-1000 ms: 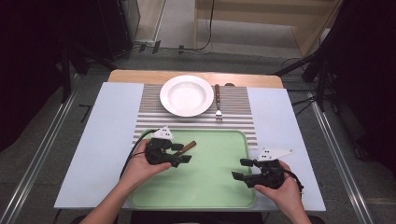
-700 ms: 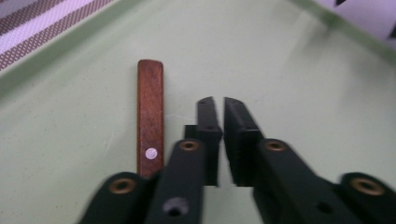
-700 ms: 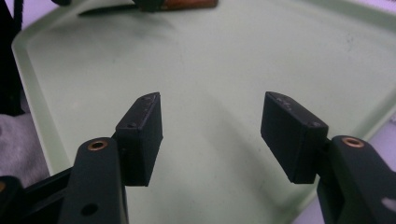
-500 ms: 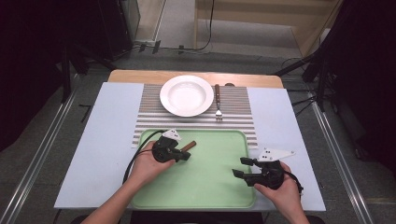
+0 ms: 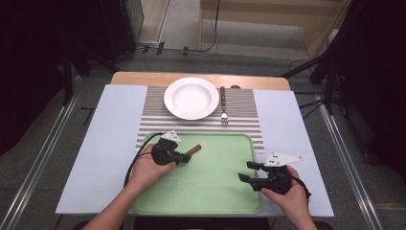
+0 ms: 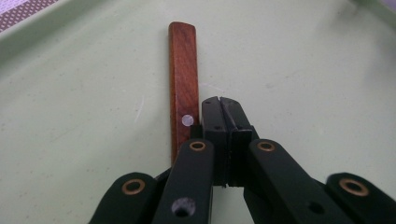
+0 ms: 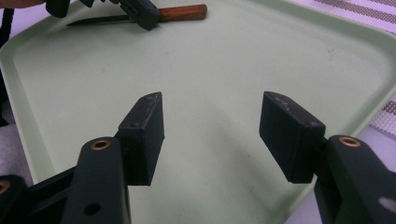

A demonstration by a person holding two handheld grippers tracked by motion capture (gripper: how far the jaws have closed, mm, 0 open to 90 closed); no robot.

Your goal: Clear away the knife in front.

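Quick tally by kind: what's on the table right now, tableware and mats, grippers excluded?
Plate: 1
Fork: 1
Knife, wooden handle: 1
Green tray: 1
Striped placemat: 1
Total: 5

I see a wooden table (image 5: 143,76) covered by a pale sheet (image 5: 110,143). On the sheet lie a striped mat (image 5: 153,115) and, just in front of the mat, a green tray (image 5: 210,191) whose far edge overlaps the mat.
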